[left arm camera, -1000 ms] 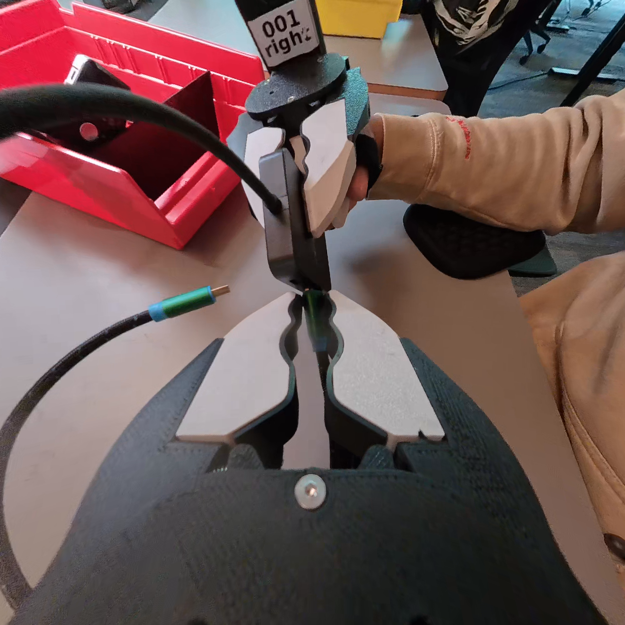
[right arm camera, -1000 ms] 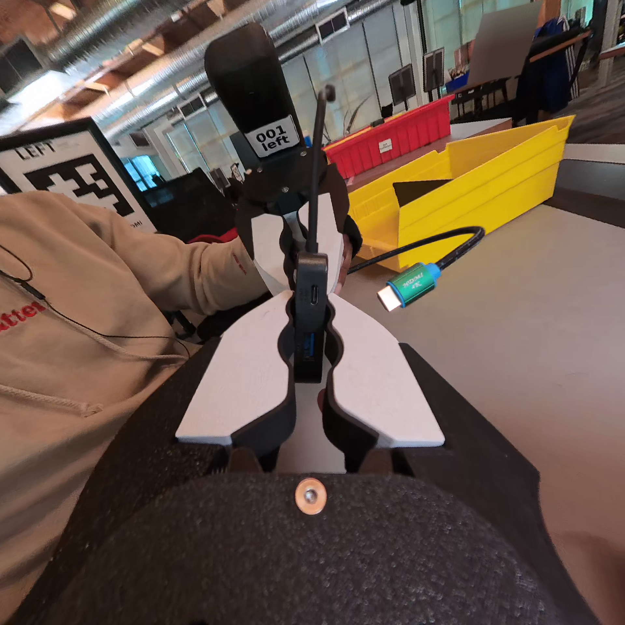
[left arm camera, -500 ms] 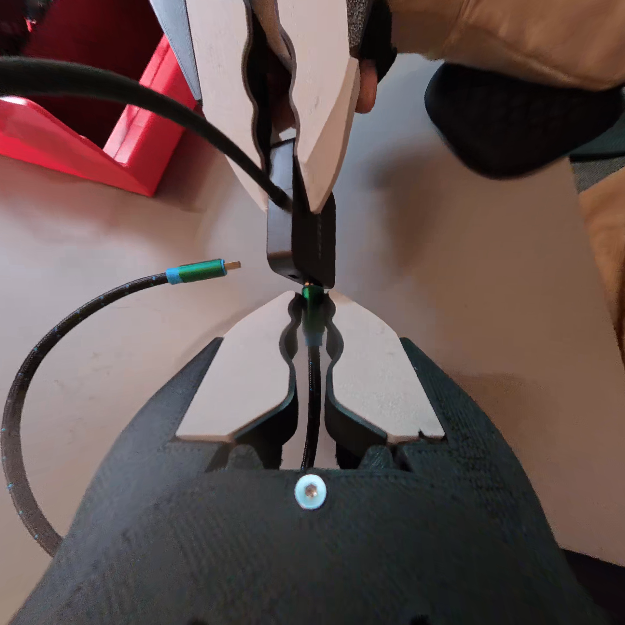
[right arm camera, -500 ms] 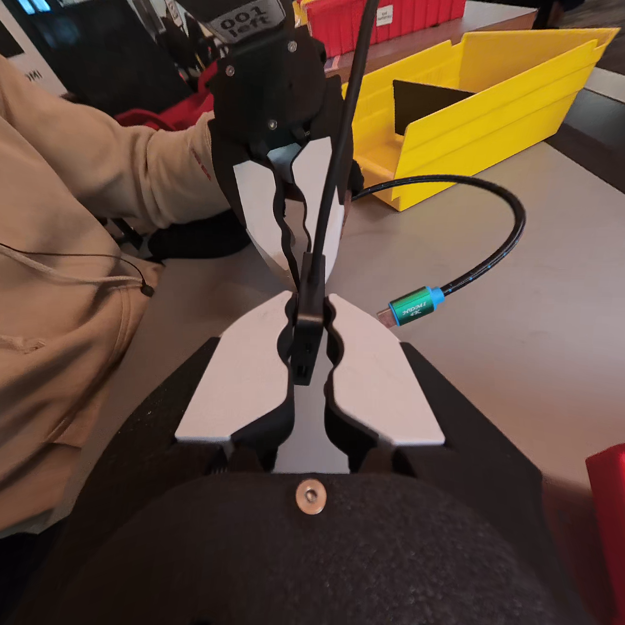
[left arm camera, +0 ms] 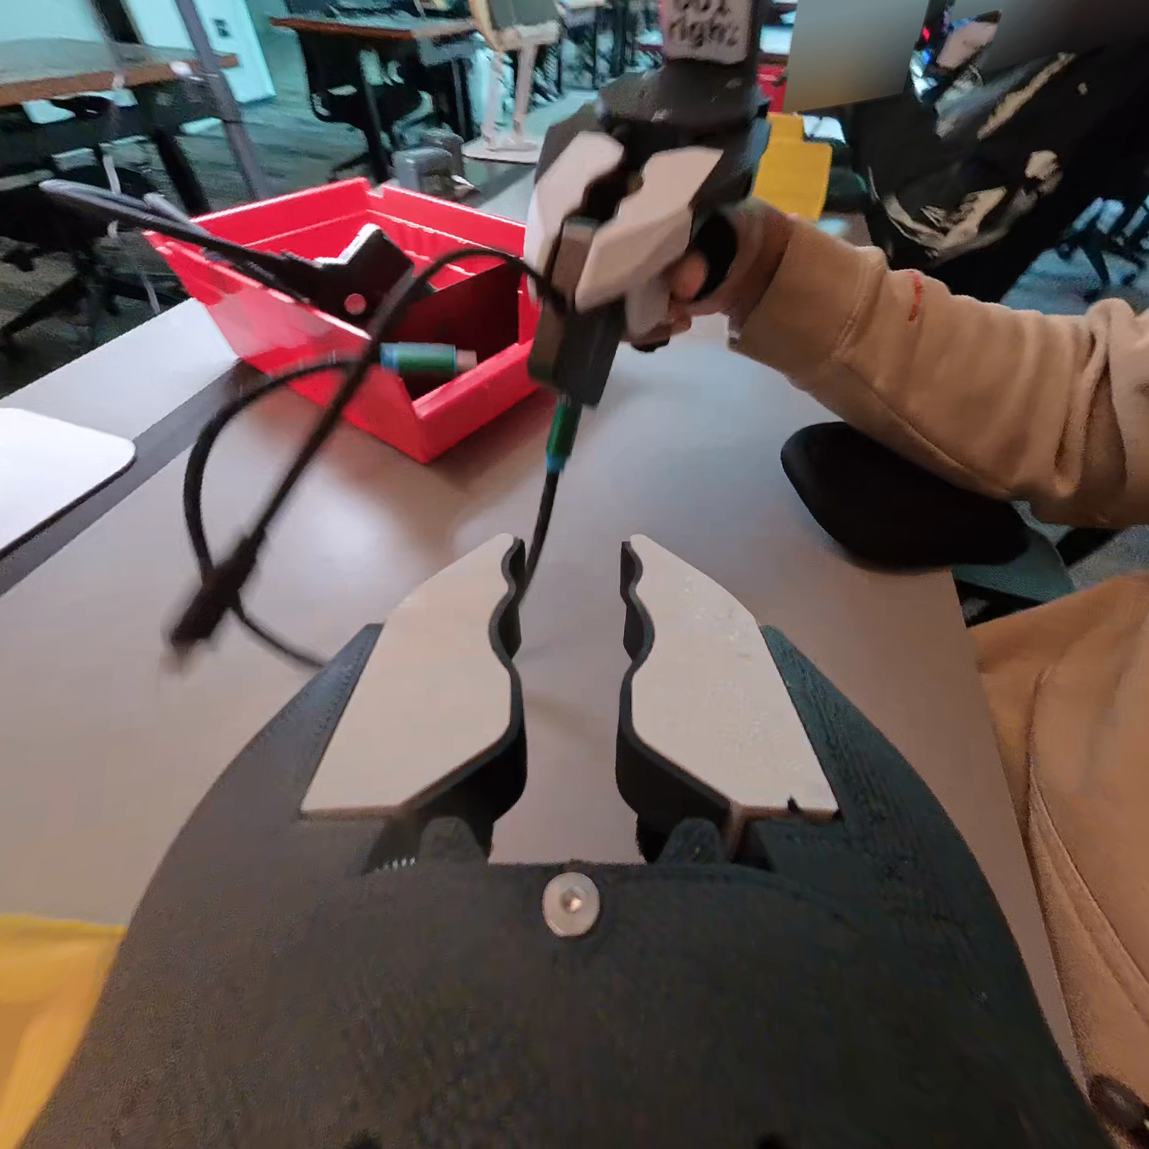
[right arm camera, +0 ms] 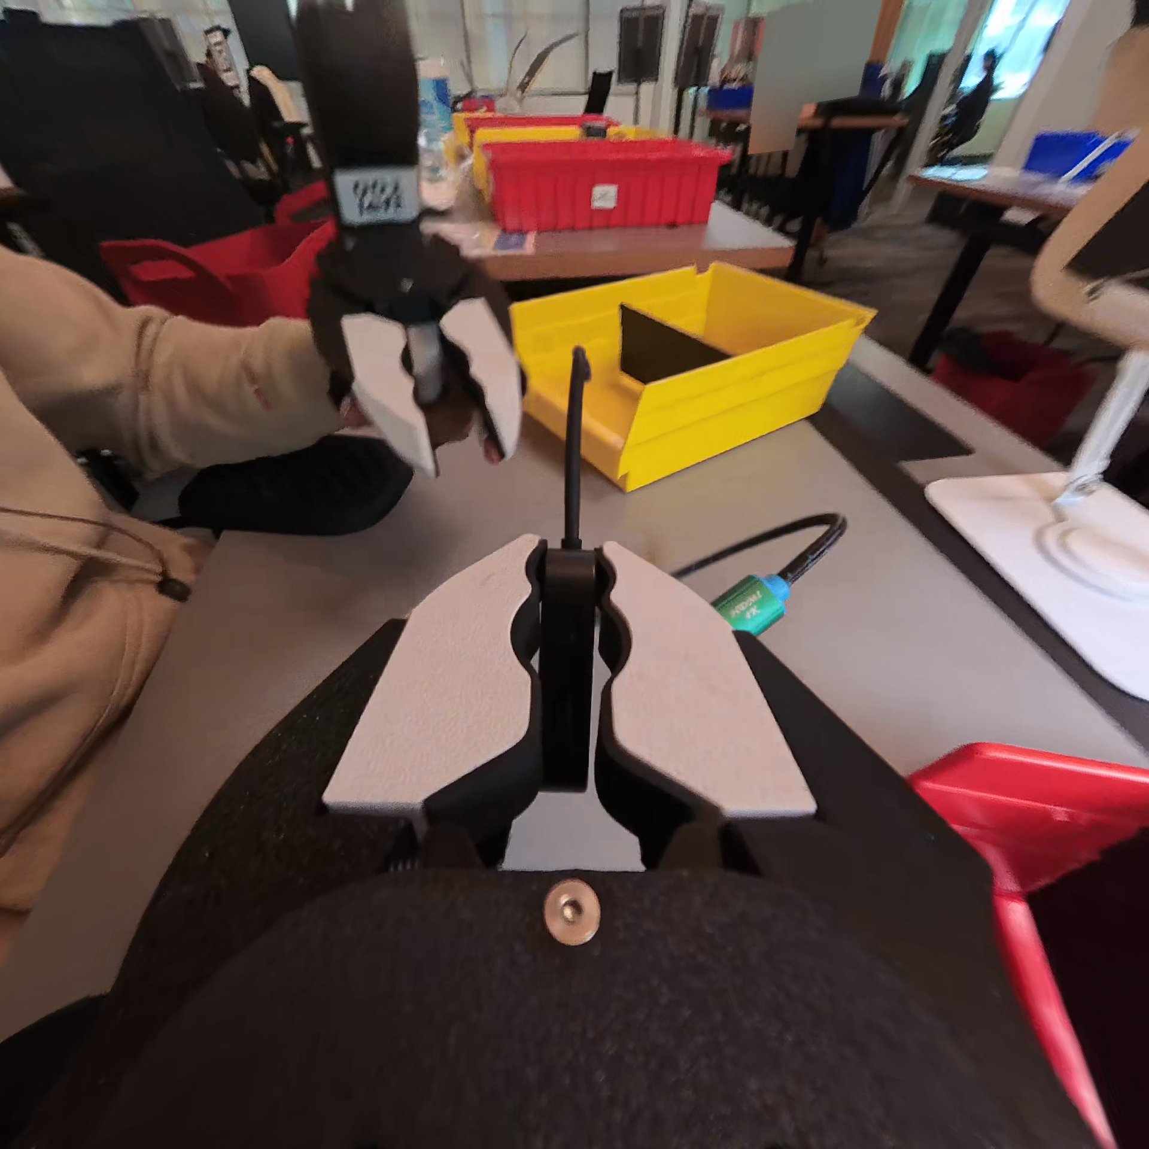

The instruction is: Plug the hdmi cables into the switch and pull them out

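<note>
My left gripper (left arm camera: 572, 559) is open and empty, just behind a green HDMI plug (left arm camera: 562, 429) that sits in the lower end of the black switch (left arm camera: 572, 329). Its black cable (left arm camera: 539, 516) hangs past my left finger. My right gripper (right arm camera: 569, 547) is shut on the switch (right arm camera: 562, 653) and holds it above the table. The switch's own thin lead (right arm camera: 575, 435) sticks out ahead. The cable's other green plug (right arm camera: 749, 606) is free to the right; in the left wrist view it (left arm camera: 429, 359) hangs before the red bin. The left gripper (right arm camera: 466, 457) shows open farther off.
A red bin (left arm camera: 398, 398) stands at the back of the grey table (left arm camera: 715, 497), a yellow bin (right arm camera: 684, 385) on the opposite side. A white lamp base (right arm camera: 1057, 547) sits at the right edge. A black chair arm (left arm camera: 895, 497) and the person's tan sleeve (left arm camera: 932, 373) are close by. Spacing between my two grippers at the tips: around 10 centimetres.
My left gripper has opened, let go of the green plug and drawn back. The plug stays in the switch. The right gripper has lifted the switch with the cable hanging from it.
</note>
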